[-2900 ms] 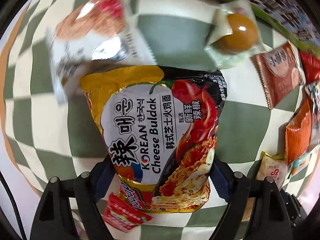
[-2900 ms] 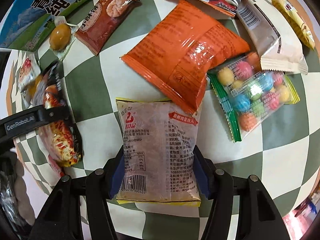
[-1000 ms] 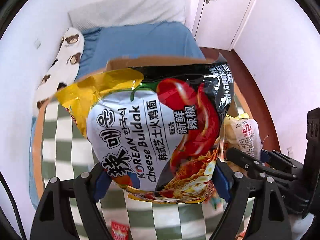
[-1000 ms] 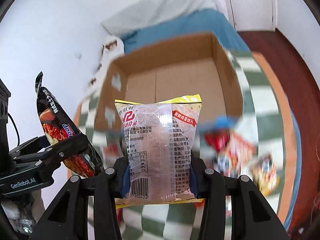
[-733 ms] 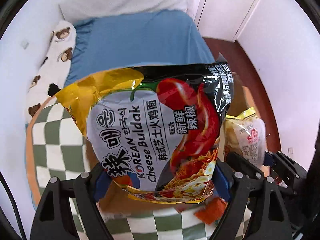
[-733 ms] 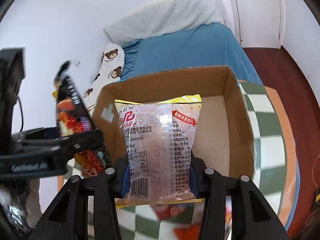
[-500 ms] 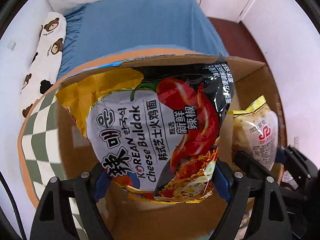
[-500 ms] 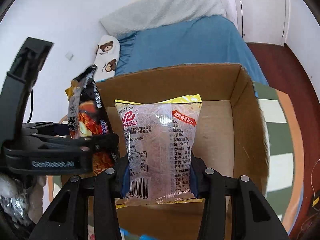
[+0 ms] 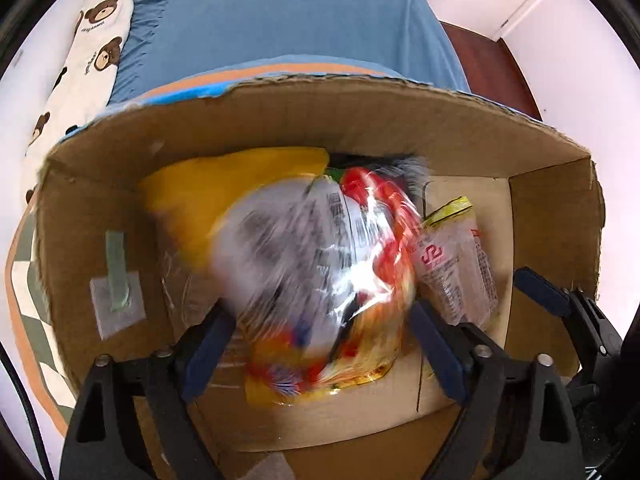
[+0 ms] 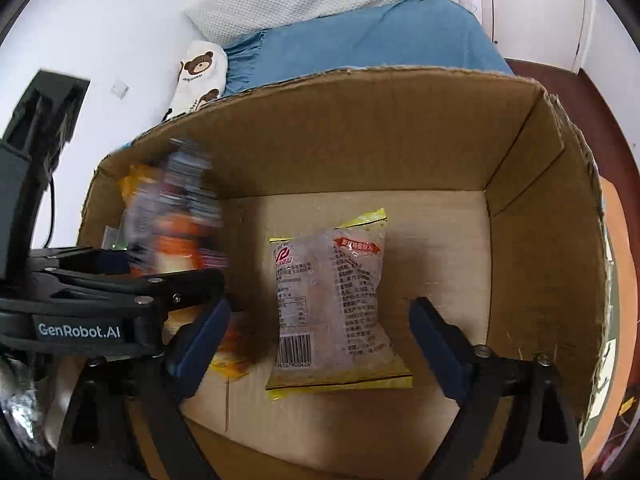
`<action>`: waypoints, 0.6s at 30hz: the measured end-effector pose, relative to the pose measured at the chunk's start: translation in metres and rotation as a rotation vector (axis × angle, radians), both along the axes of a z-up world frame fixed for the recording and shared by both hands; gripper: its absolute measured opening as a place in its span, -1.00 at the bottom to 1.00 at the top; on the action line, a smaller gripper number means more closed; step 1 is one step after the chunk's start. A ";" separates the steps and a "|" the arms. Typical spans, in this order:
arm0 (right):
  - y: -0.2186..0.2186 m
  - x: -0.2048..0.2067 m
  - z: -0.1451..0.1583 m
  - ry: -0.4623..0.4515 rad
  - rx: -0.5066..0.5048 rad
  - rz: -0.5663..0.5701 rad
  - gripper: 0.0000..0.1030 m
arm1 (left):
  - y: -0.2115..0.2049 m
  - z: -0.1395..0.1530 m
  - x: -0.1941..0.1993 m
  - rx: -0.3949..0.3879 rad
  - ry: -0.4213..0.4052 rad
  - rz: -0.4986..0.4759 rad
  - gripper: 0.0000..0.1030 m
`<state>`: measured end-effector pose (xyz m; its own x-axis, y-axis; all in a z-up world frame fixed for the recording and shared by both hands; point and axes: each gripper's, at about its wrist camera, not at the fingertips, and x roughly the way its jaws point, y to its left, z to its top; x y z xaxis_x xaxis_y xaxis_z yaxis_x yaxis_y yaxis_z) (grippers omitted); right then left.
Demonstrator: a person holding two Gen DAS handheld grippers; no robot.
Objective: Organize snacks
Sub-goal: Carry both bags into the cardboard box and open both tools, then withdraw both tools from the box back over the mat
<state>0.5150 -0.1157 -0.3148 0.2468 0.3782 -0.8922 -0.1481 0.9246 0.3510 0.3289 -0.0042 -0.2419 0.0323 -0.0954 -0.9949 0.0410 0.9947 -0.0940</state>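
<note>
Both of your hand-held grippers hang over the open cardboard box (image 10: 360,136), which serves as the landmark here.

Left hand-held gripper (image 9: 320,344): its jaws have just been opening and now stand wide. The noodle packet (image 9: 316,276) is between them but blurred, apparently loose of the pads, above the left part of the box floor. From the right wrist camera the same packet is a smear against the box's left wall.

Right hand-held gripper (image 10: 320,344): its jaws have just been opening and stand wide, pads clear on both sides. The clear snack bag with yellow edges (image 10: 334,308) lies flat on the box floor near the middle, barcode end toward you, touching neither pad. In the left wrist camera it sits just right of the noodle packet.

Beyond the box's far wall: a bed with a blue sheet (image 9: 280,20) and a bear-print pillow (image 9: 86,52). A strip of checkered table (image 9: 22,276) shows left of the box.
</note>
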 end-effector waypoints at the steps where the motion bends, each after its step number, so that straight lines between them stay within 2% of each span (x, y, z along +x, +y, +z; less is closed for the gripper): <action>1: -0.002 0.000 0.000 -0.006 -0.003 -0.001 0.82 | 0.001 0.003 -0.002 0.002 -0.010 0.008 0.80; 6: -0.012 -0.009 0.015 -0.025 -0.028 -0.020 0.82 | 0.003 0.028 -0.021 0.000 -0.077 0.041 0.81; 11: -0.016 -0.041 0.049 -0.044 -0.068 -0.065 0.82 | 0.002 0.062 -0.052 0.028 -0.176 0.087 0.80; 18: -0.018 -0.093 0.096 -0.126 -0.117 -0.088 0.82 | 0.011 0.101 -0.095 0.049 -0.293 0.110 0.81</action>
